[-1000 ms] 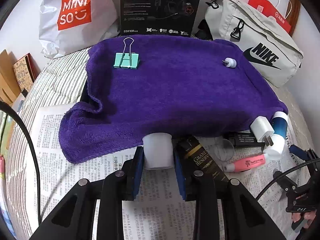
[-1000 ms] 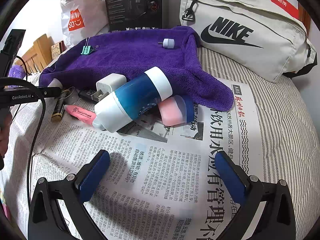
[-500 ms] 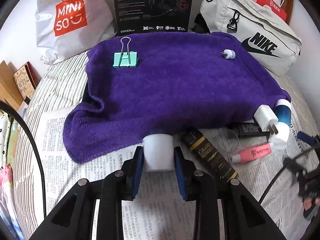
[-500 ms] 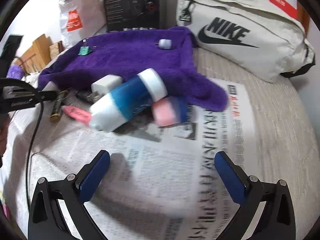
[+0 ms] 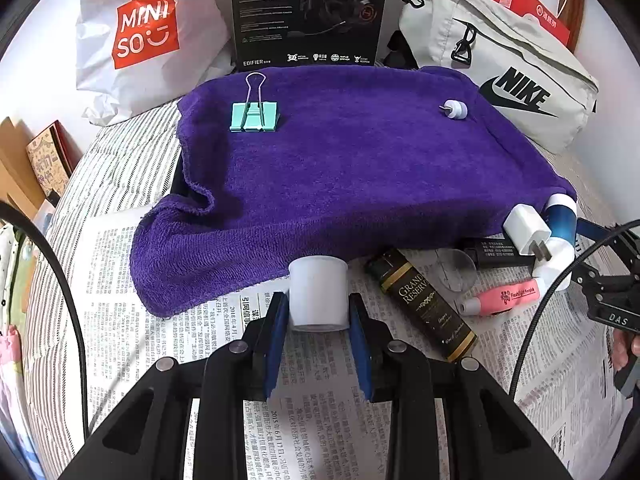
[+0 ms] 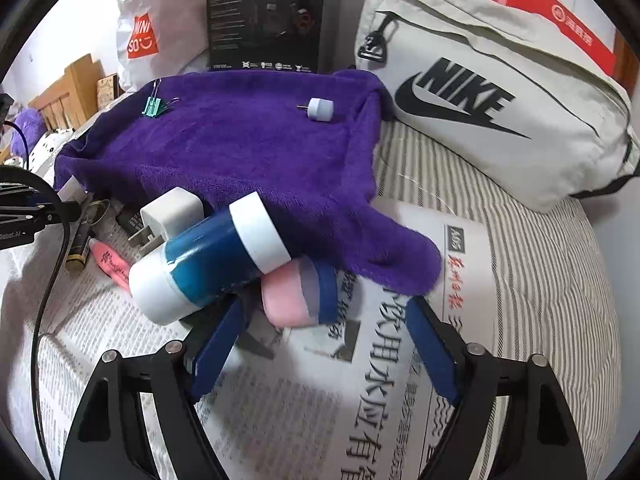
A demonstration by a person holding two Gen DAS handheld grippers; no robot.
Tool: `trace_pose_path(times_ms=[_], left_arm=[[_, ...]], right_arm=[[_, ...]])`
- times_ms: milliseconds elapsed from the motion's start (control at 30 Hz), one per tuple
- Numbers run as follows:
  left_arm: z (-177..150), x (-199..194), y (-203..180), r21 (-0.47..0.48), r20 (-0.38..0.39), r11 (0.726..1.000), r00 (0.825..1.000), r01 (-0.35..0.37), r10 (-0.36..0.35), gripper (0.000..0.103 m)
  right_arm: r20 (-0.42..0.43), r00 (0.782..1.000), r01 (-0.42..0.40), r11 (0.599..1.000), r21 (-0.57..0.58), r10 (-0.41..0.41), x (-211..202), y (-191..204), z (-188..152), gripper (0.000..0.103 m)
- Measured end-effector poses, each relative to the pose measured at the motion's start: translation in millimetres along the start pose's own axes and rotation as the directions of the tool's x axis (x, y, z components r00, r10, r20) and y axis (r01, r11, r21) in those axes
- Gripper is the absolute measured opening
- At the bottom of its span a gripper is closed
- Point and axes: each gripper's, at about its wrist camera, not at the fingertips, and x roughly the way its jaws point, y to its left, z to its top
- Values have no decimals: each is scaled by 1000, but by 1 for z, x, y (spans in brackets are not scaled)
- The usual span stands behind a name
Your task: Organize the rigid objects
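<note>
My left gripper (image 5: pixel 318 322) is shut on a white plastic cap (image 5: pixel 318 294), held above the newspaper at the near edge of the purple towel (image 5: pixel 360 168). On the towel lie a green binder clip (image 5: pixel 254 116) and a small white plug-like piece (image 5: pixel 455 109). My right gripper (image 6: pixel 324 320) is open, its fingers on either side of a pink and blue container (image 6: pixel 298 294). A blue bottle with white ends (image 6: pixel 212 260) and a white charger (image 6: pixel 170 216) lie just left of it.
A dark brown tube (image 5: pixel 424 304), a pink marker (image 5: pixel 500 296) and a black stick (image 5: pixel 500 248) lie on the newspaper. A Nike bag (image 6: pixel 500 92), a black box (image 5: pixel 310 12) and a Miniso bag (image 5: pixel 144 36) stand behind the towel.
My right gripper has moved forward to the pink and blue container and narrowed around it. My left gripper has drawn back slightly with the white cap.
</note>
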Motion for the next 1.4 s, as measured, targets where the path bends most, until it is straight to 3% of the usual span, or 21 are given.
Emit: trace_pose_path(times_ms=[133, 167, 300, 733, 1067, 1400], left_arm=[[-1, 0, -1, 4, 1, 1000, 1000, 1, -1, 29], [-1, 0, -1, 6, 2, 1000, 1000, 1, -2, 29], [-2, -2, -1, 3, 2, 1000, 1000, 13, -13, 29], [-5, -6, 6, -27, 11, 999, 999, 47, -47, 28], [-16, -28, 22, -57, 26, 995, 997, 77, -76, 28], [-11, -43, 22, -55, 51, 993, 994, 104, -102, 28]], right_arm=[[6, 998, -60, 998, -3, 60, 2, -1, 3, 58], [7, 997, -71, 997, 3, 71, 3, -2, 3, 58], [-6, 997, -78, 997, 0, 78, 0, -6, 4, 37], [-25, 997, -73, 997, 5, 74, -2, -10, 2, 36], [-54, 998, -35, 998, 46, 37, -28, -22, -7, 36], [-57, 996, -68, 996, 53, 71, -34, -18, -3, 36]])
